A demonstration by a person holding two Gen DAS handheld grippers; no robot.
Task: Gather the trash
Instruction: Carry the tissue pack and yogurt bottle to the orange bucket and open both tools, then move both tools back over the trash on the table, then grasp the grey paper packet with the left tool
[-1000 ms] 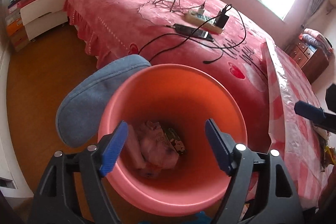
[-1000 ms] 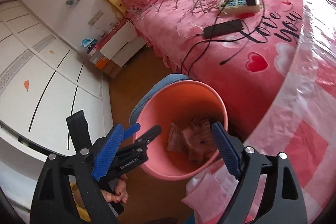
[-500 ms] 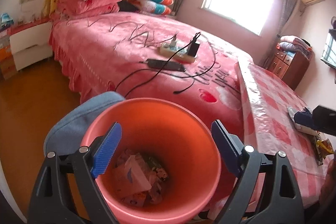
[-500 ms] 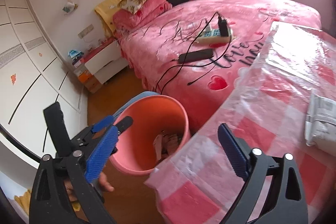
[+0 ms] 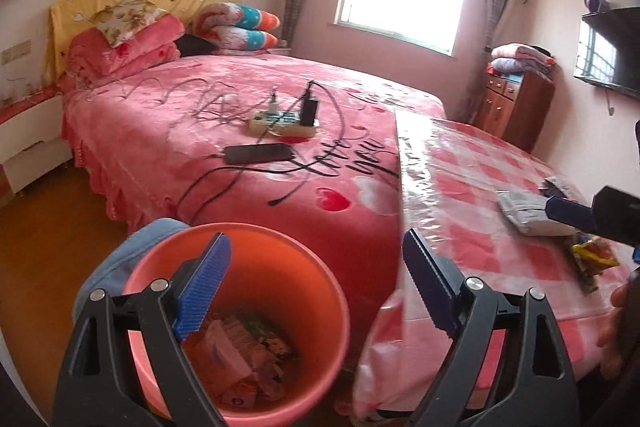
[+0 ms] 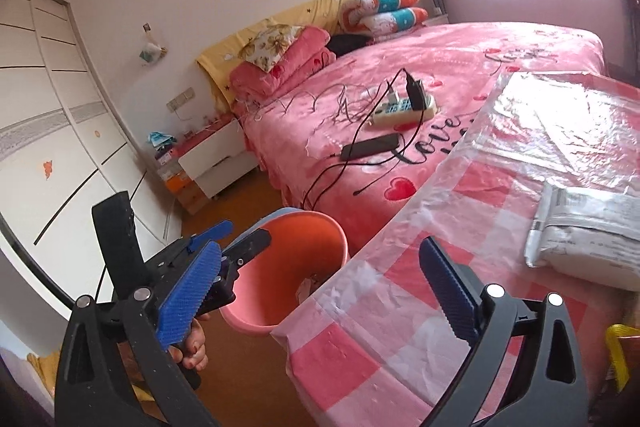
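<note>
Well beyond everything else in bulk, the wide bed under a pink plush heart-print blanket serves as landmark. Against its foot stands the surface draped in a pink-and-white checked cloth under clear plastic film, and on the floor, in the corner between the bed's foot and that surface's edge, sits the round salmon-pink plastic bin, with crumpled pink-and-white paper scraps and wrappers already at its bottom.

On the surface, away from the bed, lies a flat folded grey-and-white printed packet, its long axis roughly along the surface's length; beside it, farther still from the bed, a small yellow and red snack wrapper, partly hidden.

The left hand-held gripper hangs over the bin with its blue pads spread wide and nothing between them. The right hand-held gripper is over the checked cloth, its jaws opening toward full width, also empty. The remaining litter lies to that gripper's right and a little ahead, so the right hand looks clearly nearer to it than the left.
</note>
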